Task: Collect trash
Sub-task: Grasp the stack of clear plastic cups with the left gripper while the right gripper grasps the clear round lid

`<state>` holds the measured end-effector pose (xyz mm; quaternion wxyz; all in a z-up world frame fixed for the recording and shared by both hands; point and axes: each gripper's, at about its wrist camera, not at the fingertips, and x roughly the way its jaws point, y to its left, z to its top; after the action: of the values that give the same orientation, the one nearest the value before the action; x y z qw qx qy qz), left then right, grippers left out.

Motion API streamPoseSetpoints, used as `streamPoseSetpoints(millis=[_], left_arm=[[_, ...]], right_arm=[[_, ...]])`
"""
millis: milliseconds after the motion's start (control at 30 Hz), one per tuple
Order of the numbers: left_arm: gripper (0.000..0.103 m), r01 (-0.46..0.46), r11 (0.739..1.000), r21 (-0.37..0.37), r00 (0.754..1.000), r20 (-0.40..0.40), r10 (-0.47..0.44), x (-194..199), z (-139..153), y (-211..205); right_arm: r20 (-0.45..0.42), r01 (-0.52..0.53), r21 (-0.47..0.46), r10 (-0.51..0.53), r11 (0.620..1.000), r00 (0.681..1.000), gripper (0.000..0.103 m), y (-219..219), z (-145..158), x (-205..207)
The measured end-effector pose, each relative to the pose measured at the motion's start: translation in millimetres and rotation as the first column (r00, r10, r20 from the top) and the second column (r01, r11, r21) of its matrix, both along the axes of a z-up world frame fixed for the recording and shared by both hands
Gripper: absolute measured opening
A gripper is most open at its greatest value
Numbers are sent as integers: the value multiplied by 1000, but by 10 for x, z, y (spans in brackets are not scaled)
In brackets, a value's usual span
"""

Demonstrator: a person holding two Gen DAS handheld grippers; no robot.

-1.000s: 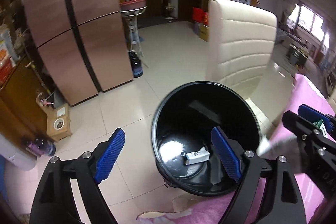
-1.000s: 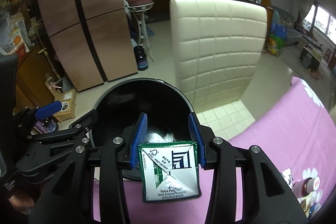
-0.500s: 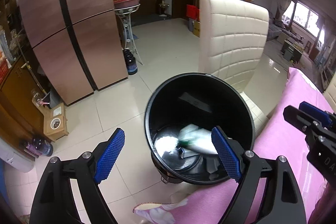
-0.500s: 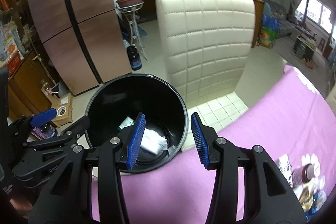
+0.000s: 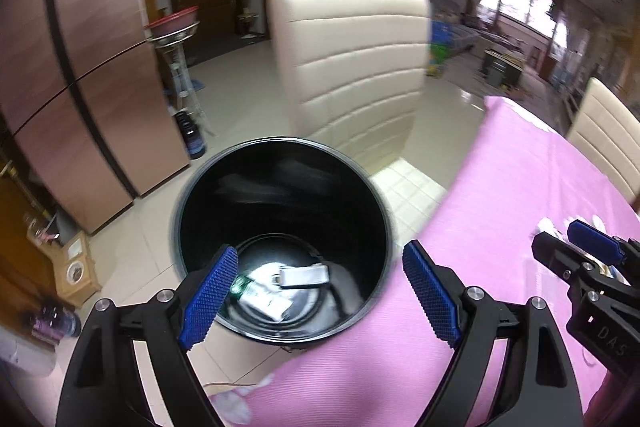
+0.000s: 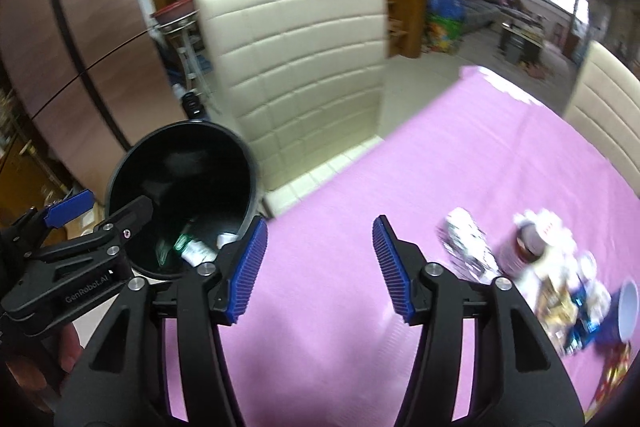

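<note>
A home's dining area is showing. A pink-clothed table, cream chair and copper-coloured fridge are standing on tiled flooring.

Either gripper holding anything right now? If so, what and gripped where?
Nothing held. The left gripper stands wide open over the black bin; the right gripper, jaws just opened further, is empty above the pink tablecloth. A carton lies in the bin.
</note>
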<state>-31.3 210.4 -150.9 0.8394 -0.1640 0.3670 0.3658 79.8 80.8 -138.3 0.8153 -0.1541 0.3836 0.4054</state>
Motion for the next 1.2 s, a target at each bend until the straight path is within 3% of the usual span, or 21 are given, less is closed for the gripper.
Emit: streamPoseSetpoints(millis=[300, 600, 833, 933, 1033, 1200], left_arm=[[83, 235, 972, -14, 972, -6, -235, 482, -50, -567], [83, 469, 880, -71, 881, -27, -471, 856, -238, -1206], [83, 559, 822, -104, 819, -80, -567, 1054, -486, -1568], [83, 569, 814, -116, 807, -108, -580, 1121, -596, -1666], [83, 567, 812, -136, 802, -136, -582, 1169, -708, -1713], [83, 538, 828, -159, 810, -174, -560, 1196, -851, -1656]], right_arm=[[13, 211, -4, -211, 977, 977, 78, -727, -42, 192], [13, 449, -55, -449, 892, 893, 84, -1557, -222, 369], [2, 544, -104, -547, 832, 837, 84, -1992, -453, 405], [-15, 559, -123, -565, 820, 825, 87, -2121, -565, 427], [-57, 560, -124, -569, 819, 820, 97, -2204, -659, 450], [-83, 523, -139, -536, 841, 840, 99, -2164, -801, 468]])
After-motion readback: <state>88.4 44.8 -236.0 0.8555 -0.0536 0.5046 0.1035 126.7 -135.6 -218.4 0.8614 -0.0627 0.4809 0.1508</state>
